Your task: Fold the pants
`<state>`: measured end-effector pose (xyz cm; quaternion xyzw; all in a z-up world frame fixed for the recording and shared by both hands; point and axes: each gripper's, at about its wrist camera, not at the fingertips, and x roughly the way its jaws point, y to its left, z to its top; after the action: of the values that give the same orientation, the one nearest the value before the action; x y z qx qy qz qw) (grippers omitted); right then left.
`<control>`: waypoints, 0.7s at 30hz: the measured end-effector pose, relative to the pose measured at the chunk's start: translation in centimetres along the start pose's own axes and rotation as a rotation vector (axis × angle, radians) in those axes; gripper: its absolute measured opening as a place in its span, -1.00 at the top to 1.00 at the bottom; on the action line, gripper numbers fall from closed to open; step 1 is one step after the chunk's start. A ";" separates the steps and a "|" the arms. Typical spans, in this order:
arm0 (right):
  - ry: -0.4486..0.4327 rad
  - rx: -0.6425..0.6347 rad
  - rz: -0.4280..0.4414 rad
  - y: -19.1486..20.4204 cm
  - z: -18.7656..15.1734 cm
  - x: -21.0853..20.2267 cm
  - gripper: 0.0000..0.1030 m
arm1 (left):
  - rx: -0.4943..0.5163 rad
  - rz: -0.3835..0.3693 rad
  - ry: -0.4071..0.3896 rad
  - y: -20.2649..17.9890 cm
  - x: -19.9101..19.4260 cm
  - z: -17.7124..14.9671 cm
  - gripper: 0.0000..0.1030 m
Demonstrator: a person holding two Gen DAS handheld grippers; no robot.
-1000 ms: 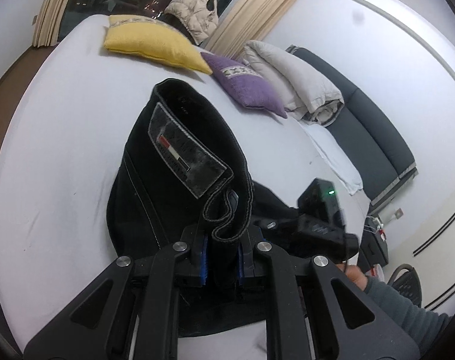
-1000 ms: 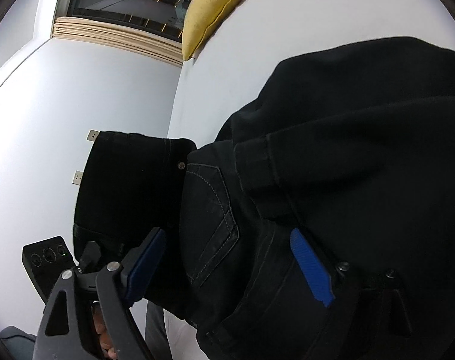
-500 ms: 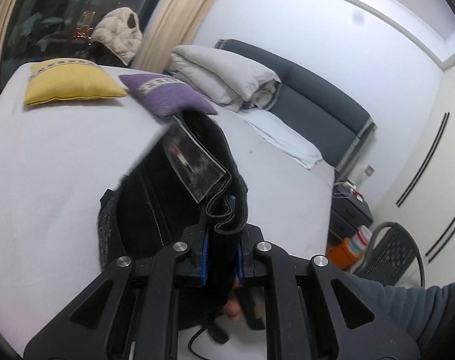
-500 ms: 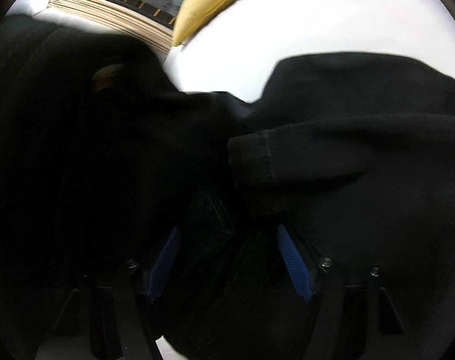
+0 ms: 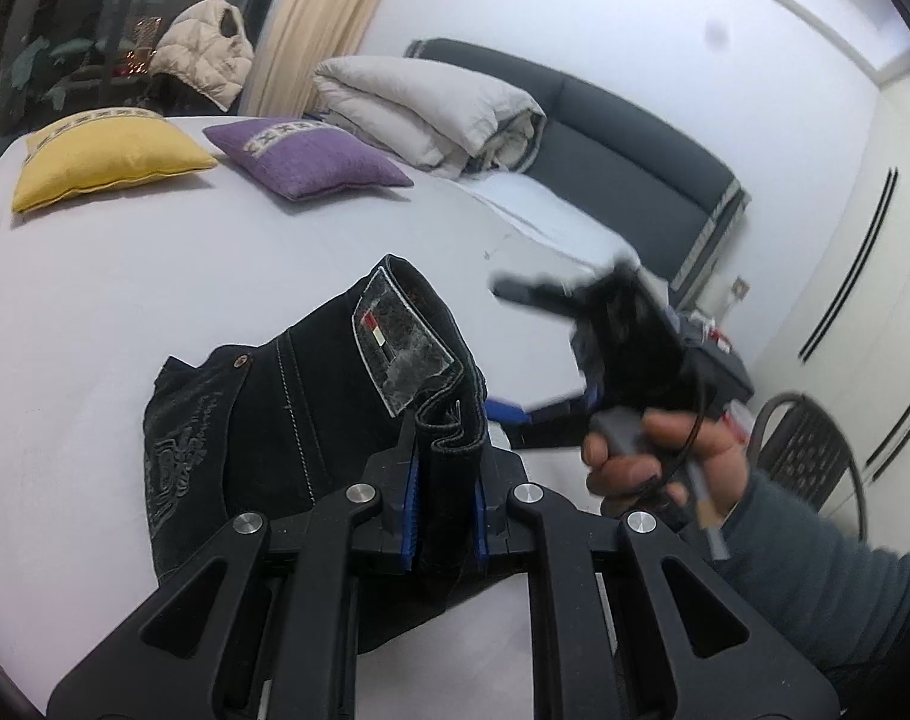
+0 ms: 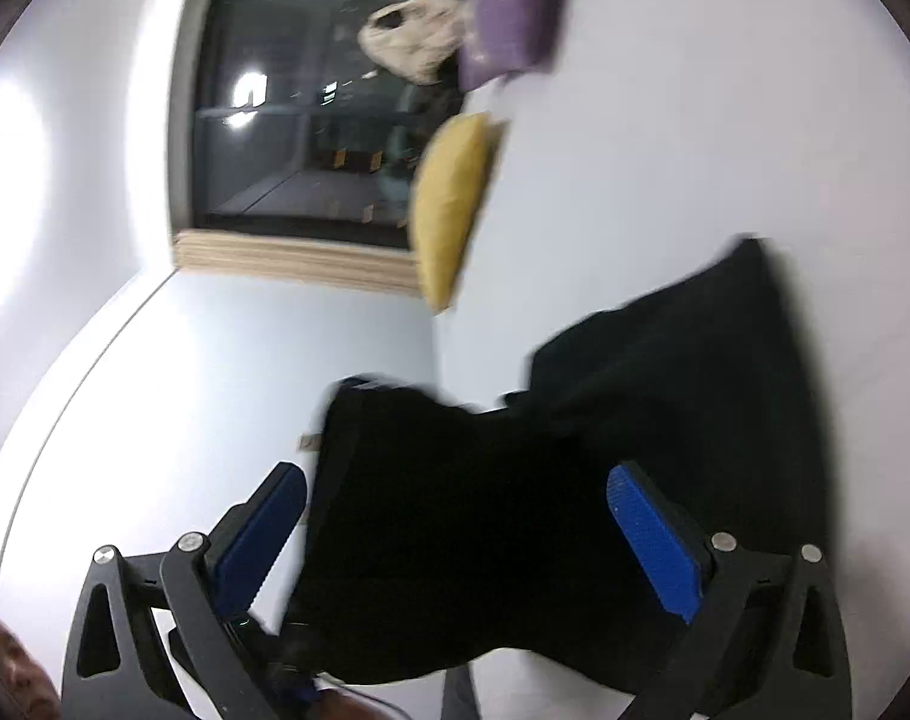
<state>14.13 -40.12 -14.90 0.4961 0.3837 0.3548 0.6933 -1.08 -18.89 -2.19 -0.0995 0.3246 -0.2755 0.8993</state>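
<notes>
The black pants (image 5: 287, 420) lie folded in a bundle on the white bed (image 5: 125, 288), with a sewn label on the waistband facing up. My left gripper (image 5: 446, 510) is shut on the waistband edge and holds it just above the bed. My right gripper (image 5: 580, 348) shows blurred to the right in the left wrist view, held in a hand. In the right wrist view my right gripper (image 6: 455, 528) is open, its blue pads (image 6: 652, 534) wide apart, with the pants (image 6: 574, 480) in front of it and not gripped.
A yellow pillow (image 5: 101, 156) and a purple pillow (image 5: 311, 156) lie at the far side of the bed. A folded grey duvet (image 5: 431, 108) rests by the dark headboard (image 5: 634, 162). A chair (image 5: 808, 450) and a nightstand stand right of the bed.
My right gripper has pulled back and up from the pants, still open. My left gripper has lowered the held waistband toward the bed and the bundle now lies flatter.
</notes>
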 end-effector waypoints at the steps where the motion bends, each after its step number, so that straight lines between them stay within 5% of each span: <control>1: 0.031 -0.020 -0.006 0.7 0.1 0.6 -1.00 | 0.013 0.003 0.007 -0.4 0.4 -0.1 0.78; 7: 0.211 -0.150 -0.236 3.0 1.8 4.1 -0.97 | 0.093 0.030 0.034 -2.9 2.4 -1.4 0.78; 10: 0.248 -0.169 -0.275 2.7 3.3 4.0 -0.36 | 0.140 0.045 0.058 -4.1 3.7 -2.2 0.78; 12: 0.251 -0.214 -0.320 3.1 3.8 3.5 0.26 | 0.159 0.044 0.078 -4.7 4.8 -2.7 0.78; 14: 0.243 -0.241 -0.348 3.2 3.9 2.8 0.58 | 0.178 0.040 0.089 -5.2 5.6 -3.0 0.78; 21: 0.200 -0.289 -0.423 2.4 3.4 1.7 0.70 | 0.267 0.026 0.134 -8.4 10.3 -3.8 0.78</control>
<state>17.67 -39.49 -12.19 0.2634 0.4907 0.3006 0.7743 -0.56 -31.59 -7.56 0.0437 0.3457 -0.3106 0.8844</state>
